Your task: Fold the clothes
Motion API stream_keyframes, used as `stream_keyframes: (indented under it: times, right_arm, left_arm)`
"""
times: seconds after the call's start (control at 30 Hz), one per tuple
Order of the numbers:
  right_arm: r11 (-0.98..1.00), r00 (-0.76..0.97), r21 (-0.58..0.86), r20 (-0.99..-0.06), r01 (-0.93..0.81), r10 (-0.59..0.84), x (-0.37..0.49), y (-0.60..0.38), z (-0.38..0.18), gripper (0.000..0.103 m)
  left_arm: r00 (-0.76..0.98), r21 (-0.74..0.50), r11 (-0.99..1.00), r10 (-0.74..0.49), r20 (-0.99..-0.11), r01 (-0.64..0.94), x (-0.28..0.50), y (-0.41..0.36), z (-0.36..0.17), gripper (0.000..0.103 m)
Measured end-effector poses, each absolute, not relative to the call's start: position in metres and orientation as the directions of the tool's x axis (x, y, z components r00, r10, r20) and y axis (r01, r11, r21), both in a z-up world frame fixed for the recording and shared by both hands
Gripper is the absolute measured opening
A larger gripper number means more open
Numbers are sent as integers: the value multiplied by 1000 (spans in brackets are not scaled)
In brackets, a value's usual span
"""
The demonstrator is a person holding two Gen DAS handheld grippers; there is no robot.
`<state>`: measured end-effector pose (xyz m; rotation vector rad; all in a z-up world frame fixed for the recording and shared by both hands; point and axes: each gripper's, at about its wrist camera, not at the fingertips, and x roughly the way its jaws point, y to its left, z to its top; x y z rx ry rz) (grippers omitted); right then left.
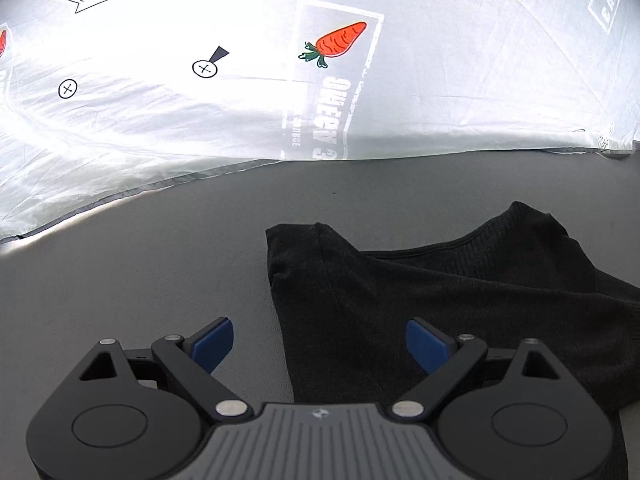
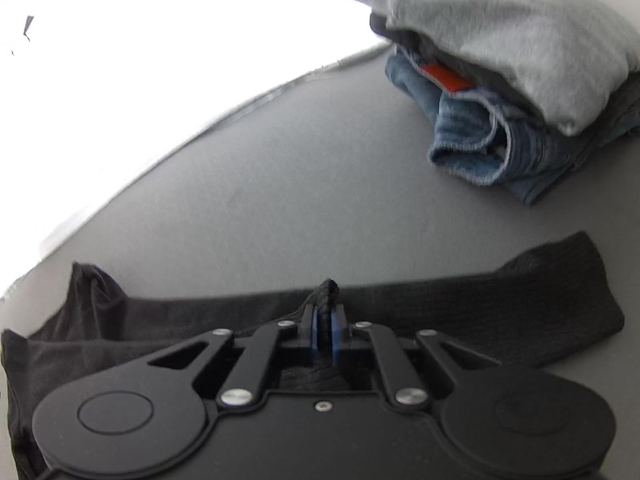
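A black knit garment (image 1: 440, 304) lies on the grey surface (image 1: 140, 280), its neckline toward the far right. My left gripper (image 1: 319, 344) hovers open over the garment's left edge, with the blue pads (image 1: 214, 344) wide apart and holding nothing. In the right wrist view the same black garment (image 2: 500, 312) stretches across the frame. My right gripper (image 2: 325, 322) is shut on a pinched fold of its edge, which pokes up between the blue pads.
A white printed sheet (image 1: 200, 100) with a carrot picture (image 1: 338, 42) covers the area beyond the grey surface. A stack of folded clothes, grey top (image 2: 500, 32) over blue denim (image 2: 480, 136), sits at the far right in the right wrist view.
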<state>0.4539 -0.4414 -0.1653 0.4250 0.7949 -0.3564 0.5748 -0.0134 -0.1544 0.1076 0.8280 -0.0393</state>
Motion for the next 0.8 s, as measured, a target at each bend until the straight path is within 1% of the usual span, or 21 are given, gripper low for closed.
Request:
stream_keyframes:
  times: [0.07, 0.13, 0.27, 0.37, 0.47, 0.53, 0.67, 0.8]
  right_arm:
    - [856, 692, 231, -697, 462, -186, 452, -440, -144, 7]
    - [855, 700, 214, -681, 472, -216, 454, -441, -136, 7]
    - [869, 627, 81, -726, 488, -284, 470, -441, -152, 7]
    - [857, 602, 101, -753, 505, -266, 472, -440, -157, 7]
    - [851, 590, 92, -758, 517, -277, 474, -436, -153, 7]
    - [848, 600, 110, -753, 518, -269, 475, -433, -147, 7]
    - [846, 646, 199, -736, 494, -204, 479, -420, -130, 7]
    - [878, 722, 291, -687, 379, -84, 487, -387, -107, 7]
  left_arm:
    - [688, 51, 993, -36, -725, 106, 576, -17, -151, 93]
    - [679, 11, 990, -87, -729, 139, 579, -21, -153, 92]
    - [631, -36, 977, -162, -759, 208, 584, -35, -173, 92]
    - [577, -34, 976, -156, -802, 216, 589, -42, -201, 92]
    - [588, -43, 981, -149, -795, 190, 584, -37, -199, 96]
    - [603, -50, 984, -144, -785, 169, 580, -32, -193, 96]
    - [631, -66, 990, -132, -764, 127, 572, -22, -183, 96]
    - [659, -83, 993, -119, -743, 86, 564, -12, -173, 96]
